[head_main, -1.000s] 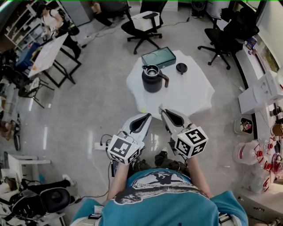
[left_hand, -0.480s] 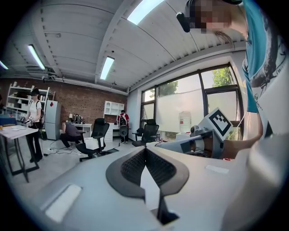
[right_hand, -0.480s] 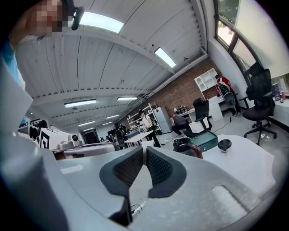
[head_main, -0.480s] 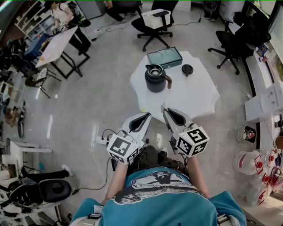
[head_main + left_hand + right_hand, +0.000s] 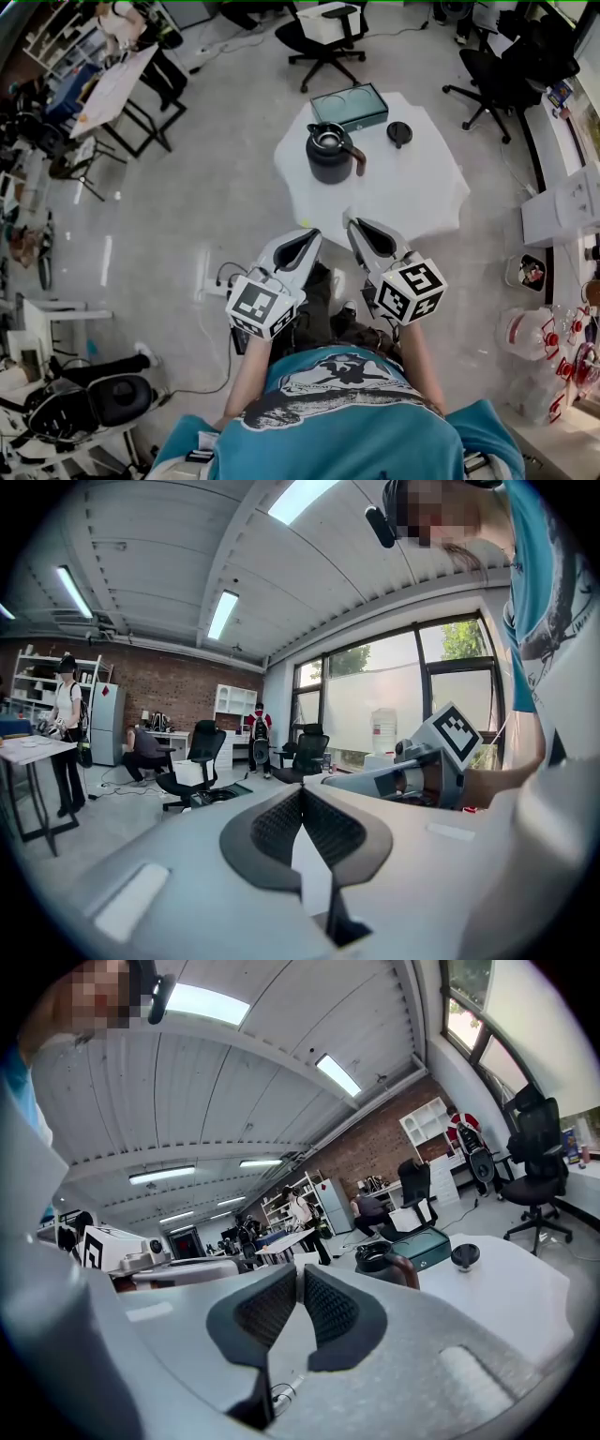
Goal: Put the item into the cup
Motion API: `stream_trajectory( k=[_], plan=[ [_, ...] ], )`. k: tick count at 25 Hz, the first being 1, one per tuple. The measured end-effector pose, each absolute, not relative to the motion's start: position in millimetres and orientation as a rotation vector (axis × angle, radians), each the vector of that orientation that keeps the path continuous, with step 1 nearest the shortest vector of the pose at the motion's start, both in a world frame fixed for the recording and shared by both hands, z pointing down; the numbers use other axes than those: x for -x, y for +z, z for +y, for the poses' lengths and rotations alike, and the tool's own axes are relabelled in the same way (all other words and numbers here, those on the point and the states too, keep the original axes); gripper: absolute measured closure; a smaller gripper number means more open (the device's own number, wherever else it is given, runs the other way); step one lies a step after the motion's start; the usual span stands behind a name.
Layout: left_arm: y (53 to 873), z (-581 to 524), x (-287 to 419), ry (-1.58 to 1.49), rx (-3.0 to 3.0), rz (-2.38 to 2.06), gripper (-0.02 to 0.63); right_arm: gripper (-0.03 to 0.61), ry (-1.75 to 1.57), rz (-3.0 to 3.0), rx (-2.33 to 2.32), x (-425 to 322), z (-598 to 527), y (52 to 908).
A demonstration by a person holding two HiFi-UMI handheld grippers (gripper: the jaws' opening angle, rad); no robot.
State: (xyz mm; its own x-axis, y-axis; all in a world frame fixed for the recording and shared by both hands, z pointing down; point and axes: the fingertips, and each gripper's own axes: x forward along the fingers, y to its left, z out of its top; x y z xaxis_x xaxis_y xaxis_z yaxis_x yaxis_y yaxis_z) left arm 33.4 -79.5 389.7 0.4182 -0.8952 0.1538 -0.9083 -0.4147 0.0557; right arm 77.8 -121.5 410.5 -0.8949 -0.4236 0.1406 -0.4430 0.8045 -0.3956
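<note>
A dark jug (image 5: 328, 155) with its top off and a brown handle stands on the white table (image 5: 403, 192). Behind it lies a teal box (image 5: 349, 105) with two round hollows, and to the right a small black lid (image 5: 399, 133). The right gripper view shows the same jug (image 5: 386, 1260), box (image 5: 420, 1244) and lid (image 5: 465, 1256). My left gripper (image 5: 315, 234) and right gripper (image 5: 348, 222) hover side by side at the table's near edge, short of the jug. Both are shut with nothing between their pads (image 5: 323, 827) (image 5: 330, 1305).
Black office chairs (image 5: 319, 37) (image 5: 497, 70) stand beyond the table. A power strip with cables (image 5: 217, 281) lies on the floor at my left. A bin (image 5: 531, 272) and white boxes (image 5: 562, 211) line the right side. Desks and people are at far left.
The table and jug have drifted slightly nearer and lower in the head view. Both grippers keep the same shut pose side by side.
</note>
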Motion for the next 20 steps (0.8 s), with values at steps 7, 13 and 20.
stream_trajectory(
  k=[7,13,20],
  plan=[
    [390.6,-108.2,-13.8,0.159,-2.575,-1.579,0.611,0.554,0.649,-2.919,-0.755,-58.5,-153.7,411.6],
    [386.8,-147.3,15.1,0.15,-2.604,-1.531,0.611,0.554,0.635,-2.895,-0.822,-34.7,-193.7,408.6],
    [386.1,-190.1,43.3,0.139,-2.634,-1.454,0.611,0.554,0.642,-2.846,-0.877,-4.8,-237.0,414.5]
  ],
)
